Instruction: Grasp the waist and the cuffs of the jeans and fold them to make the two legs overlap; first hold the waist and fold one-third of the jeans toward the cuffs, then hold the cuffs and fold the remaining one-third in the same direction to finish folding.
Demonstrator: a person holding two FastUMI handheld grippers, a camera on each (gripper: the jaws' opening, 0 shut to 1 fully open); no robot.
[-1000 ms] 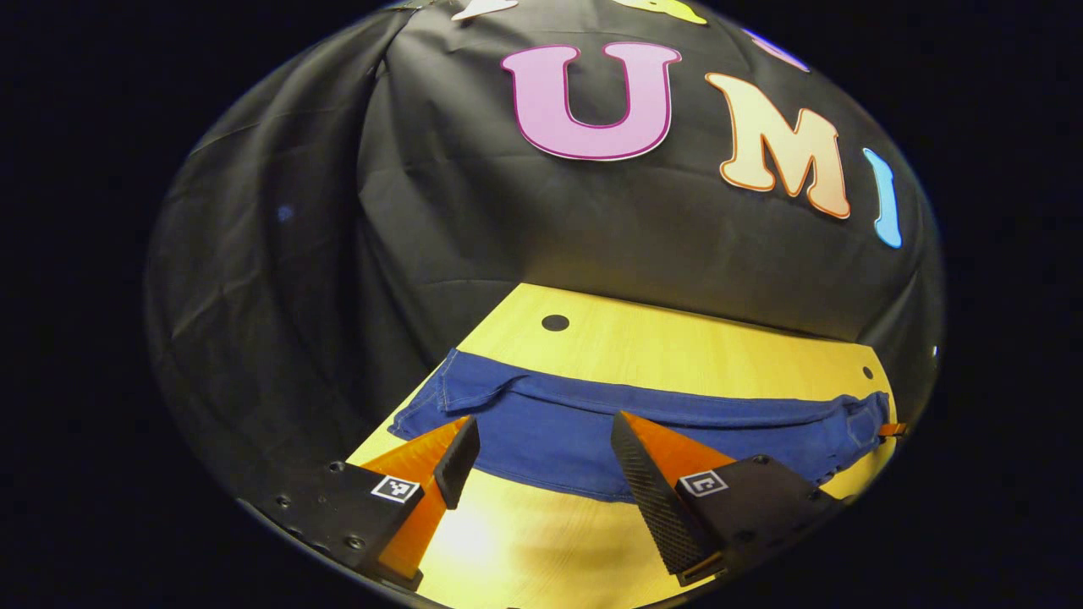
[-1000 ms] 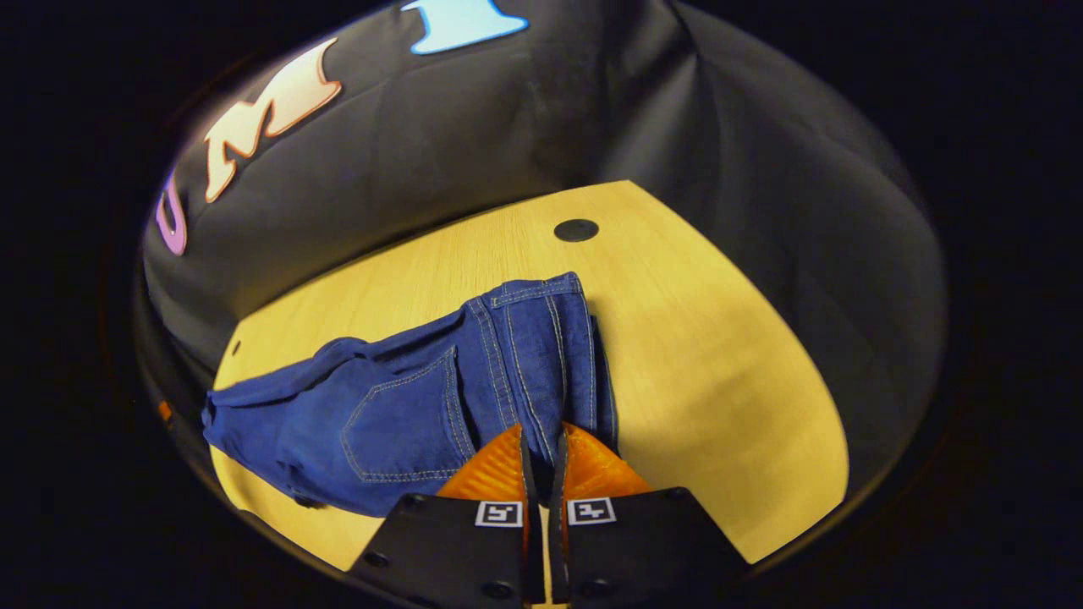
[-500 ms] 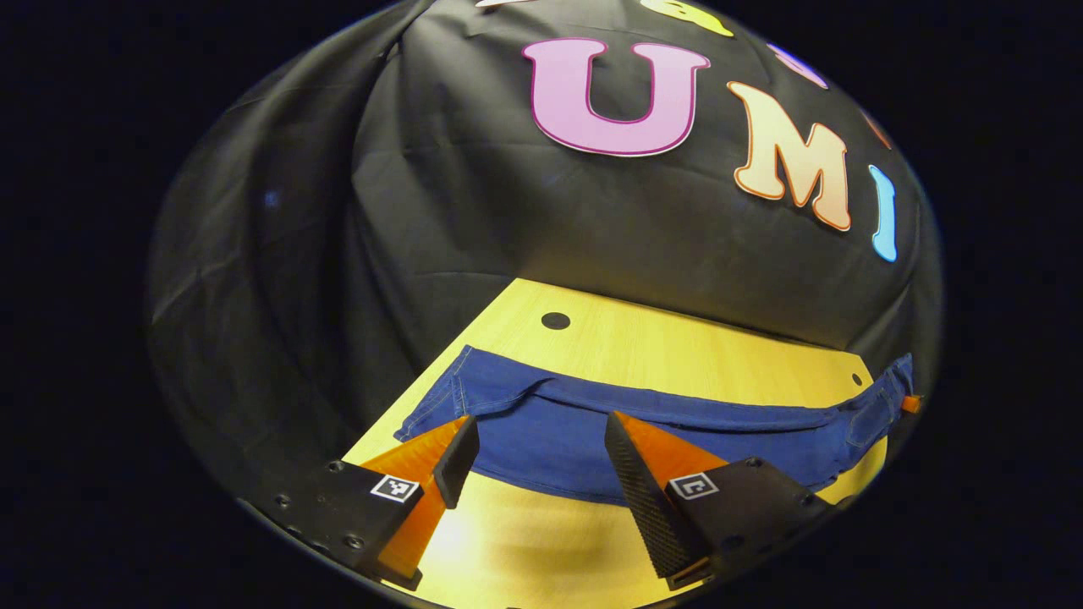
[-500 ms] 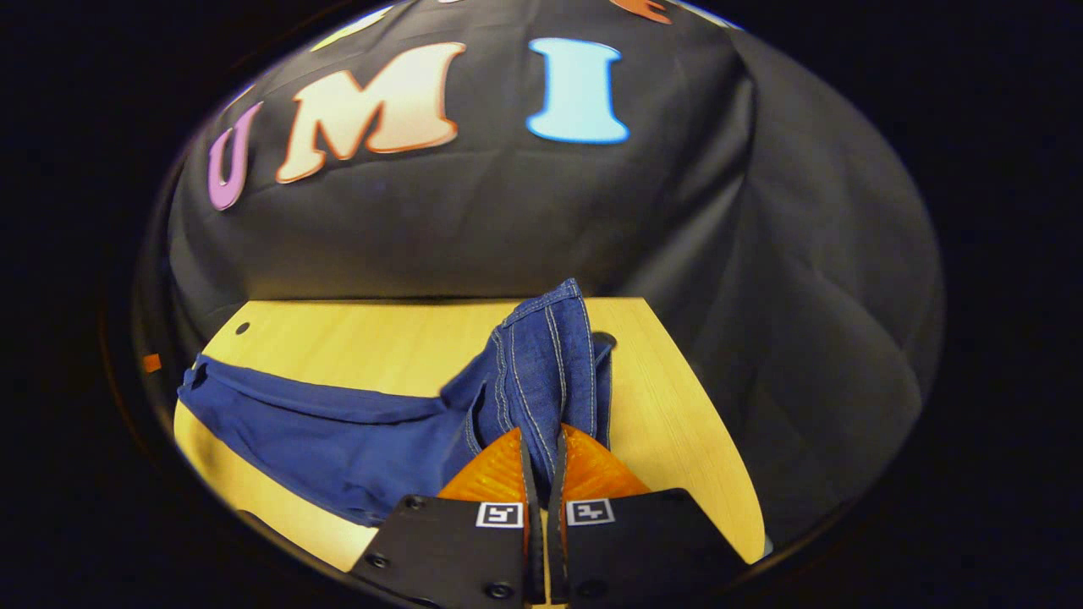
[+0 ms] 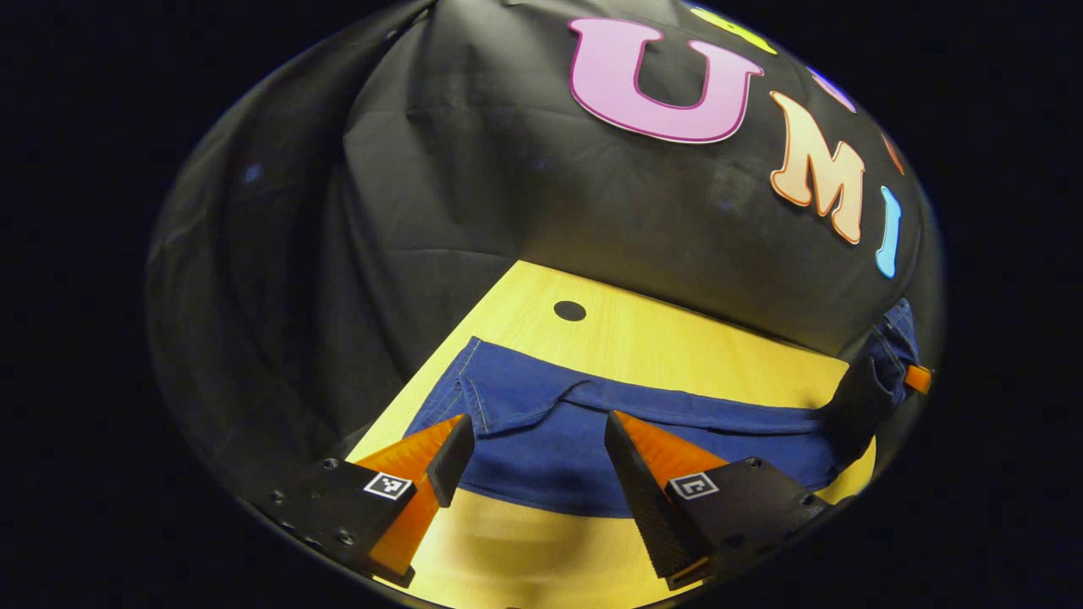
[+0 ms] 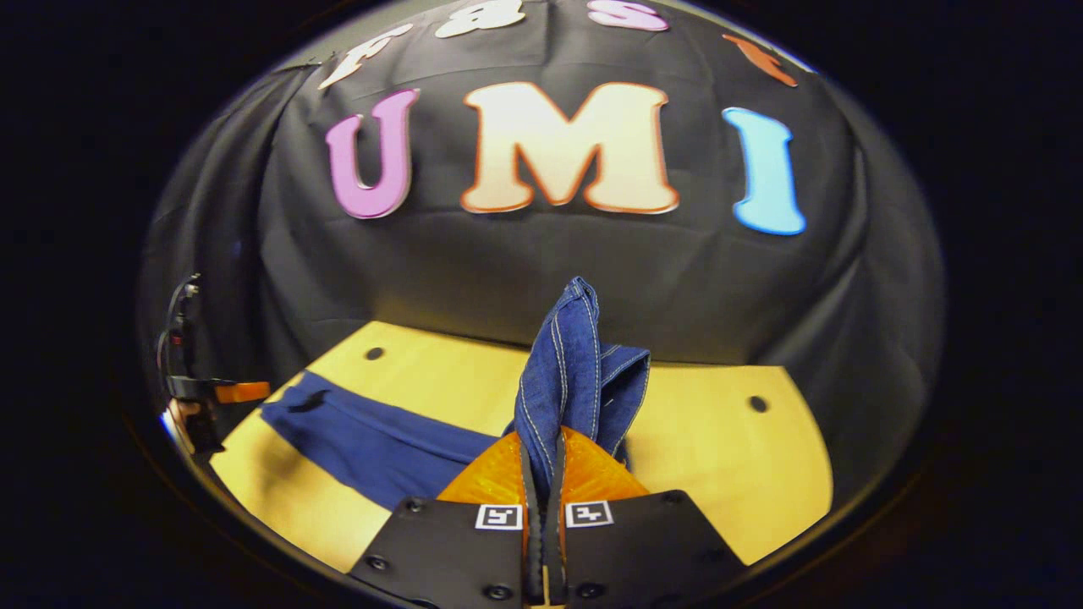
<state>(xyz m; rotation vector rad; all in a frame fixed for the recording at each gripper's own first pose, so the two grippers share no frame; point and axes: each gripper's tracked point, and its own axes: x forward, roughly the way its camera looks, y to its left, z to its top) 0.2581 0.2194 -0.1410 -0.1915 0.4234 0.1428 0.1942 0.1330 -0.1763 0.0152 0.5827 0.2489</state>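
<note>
Denim, blue: jeans [image 5: 592, 423] stretched across the middle of the yellow wooden tabletop [image 5: 660, 334] in the left gripper view, cuff end [image 5: 474, 385] at centre left, the far end lifted off the wood at the right edge of the frame. Left gripper [image 5: 533, 452] at bottom centre, fingers wide apart, hovering over the near edge of the leg just short of the cuffs, gripping nothing. Right gripper [image 5: 918, 378] glimpsed at the far right edge, with fabric bunched beside it.

In the right gripper view: left gripper [image 6: 228, 391] small at the left edge; long flat leg of the jeans [image 6: 381, 431] running from there toward bottom centre; right gripper [image 6: 542, 461] at bottom centre, fingers pressed together on the waist [image 6: 575, 372], which stands up in a stitched bundle above them.

Judged step: the first fold, waist raised and ready to travel toward the cuffs, not yet laid down. Next move, by that reading: carry the waist over along the legs and lower it about a third of the way, keeping the layers aligned. Risk of the denim sliding on the smooth wood unless the cuff end is steadied.
</note>
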